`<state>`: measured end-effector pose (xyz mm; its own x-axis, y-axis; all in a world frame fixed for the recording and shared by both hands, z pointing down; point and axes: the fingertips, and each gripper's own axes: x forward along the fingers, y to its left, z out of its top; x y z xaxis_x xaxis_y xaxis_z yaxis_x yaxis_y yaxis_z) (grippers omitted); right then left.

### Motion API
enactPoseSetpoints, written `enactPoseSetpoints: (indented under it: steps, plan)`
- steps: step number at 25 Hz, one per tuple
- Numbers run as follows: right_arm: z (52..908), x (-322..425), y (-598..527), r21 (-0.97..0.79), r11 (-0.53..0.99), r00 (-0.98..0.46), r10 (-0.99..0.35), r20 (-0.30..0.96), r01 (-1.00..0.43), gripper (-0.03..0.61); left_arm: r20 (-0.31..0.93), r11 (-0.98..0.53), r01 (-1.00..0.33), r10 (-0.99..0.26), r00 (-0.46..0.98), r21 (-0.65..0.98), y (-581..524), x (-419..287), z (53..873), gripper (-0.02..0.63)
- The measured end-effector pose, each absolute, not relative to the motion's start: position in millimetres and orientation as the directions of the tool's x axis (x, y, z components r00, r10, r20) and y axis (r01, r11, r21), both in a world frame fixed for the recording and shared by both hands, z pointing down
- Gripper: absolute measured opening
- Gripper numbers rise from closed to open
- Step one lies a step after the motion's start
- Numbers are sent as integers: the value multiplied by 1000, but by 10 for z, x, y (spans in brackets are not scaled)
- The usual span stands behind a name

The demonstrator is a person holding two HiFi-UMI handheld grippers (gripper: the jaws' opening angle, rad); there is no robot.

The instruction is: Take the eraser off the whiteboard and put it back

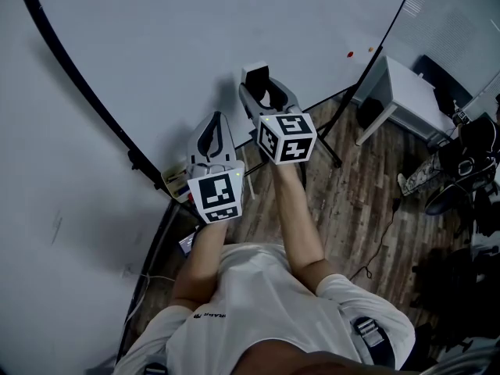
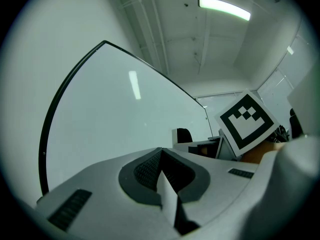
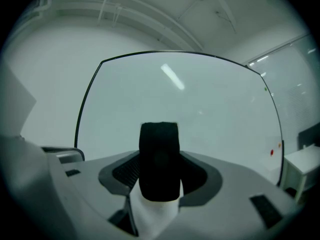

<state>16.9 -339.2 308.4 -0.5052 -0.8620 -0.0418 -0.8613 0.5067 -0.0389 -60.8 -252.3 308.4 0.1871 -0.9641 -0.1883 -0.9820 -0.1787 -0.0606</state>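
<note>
Head view with the two gripper views; the person stands facing a whiteboard.

**Eraser.** The eraser is a block with a black felt face and rounded corners, set on a white body that shows below the felt. It stands upright between the fingers of the right gripper, which close on its two sides. The felt face is turned toward this camera. In the head view the same eraser appears as a pale block with a dark centre at the tip of the right gripper, set against the board's lower part.

**Left gripper.** The left gripper has its fingers closed together with nothing between them. In the head view it sits just beside the right one and lower in the picture.

**Hard to make out.**
- Whether the eraser touches the board surface cannot be told from any view.
- The eraser's white body is partly covered by the gripper's grey shell, and its back face is out of sight.
- A small yellowish object at the board's lower edge is too dark to identify.
- Two small coloured dots near the board's right edge are too small to name.
- The board's frame is cut off at the top of the head view.
</note>
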Motion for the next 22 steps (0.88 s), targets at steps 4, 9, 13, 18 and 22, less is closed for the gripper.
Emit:
enactPoseSetpoints:
  steps: [4,9,13,18,22]
  plan:
    - [3069,157,-3304,-38,512,-509,-859,-53,-858,235,-188,-181,-981,-964,190,-66,-2491,-616,3092,2]
    - [3078,165,-3238,-19,504,-503,-863,-58,-863,235,-190,-186,-980,-962,195,-64,-2501,-625,3098,2]
    - [3119,167,-3197,-11,500,-498,-865,-53,-866,235,-190,-191,-979,-961,200,-65,-2495,-624,3109,2]
    - [3100,208,-3096,-2,496,-495,-867,-54,-868,235,-195,-199,-978,-958,209,-67,-2448,-584,3043,2]
    - [3134,204,-3041,-1,494,-493,-869,-49,-870,235,-192,-207,-976,-957,217,-71,-2429,-569,3051,2]
